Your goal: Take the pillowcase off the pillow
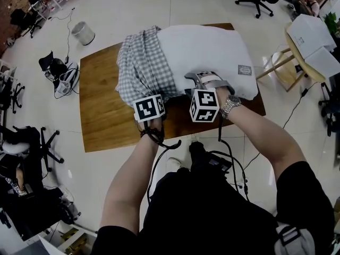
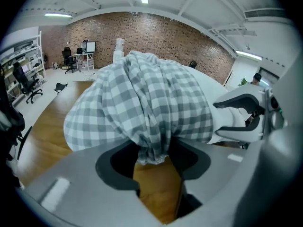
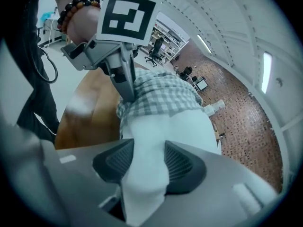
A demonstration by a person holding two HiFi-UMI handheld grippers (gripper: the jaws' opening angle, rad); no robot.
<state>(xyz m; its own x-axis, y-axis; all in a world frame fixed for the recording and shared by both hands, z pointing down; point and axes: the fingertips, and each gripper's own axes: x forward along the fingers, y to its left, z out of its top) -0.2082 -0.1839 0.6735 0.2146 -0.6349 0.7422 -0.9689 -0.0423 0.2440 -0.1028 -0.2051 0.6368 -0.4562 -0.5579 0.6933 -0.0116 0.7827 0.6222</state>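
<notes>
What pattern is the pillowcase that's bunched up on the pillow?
Grey-and-white check. The pillowcase shows best in the left gripper view.

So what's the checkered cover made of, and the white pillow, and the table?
The pillowcase looks like thin woven cotton, matte: grey-and-white checks, soft gathers. The pillow looks like smooth white fabric over soft stuffing, since it bulges; the filling is hidden. The table looks like varnished wood or wood veneer: brown grain, slight shine.
</notes>
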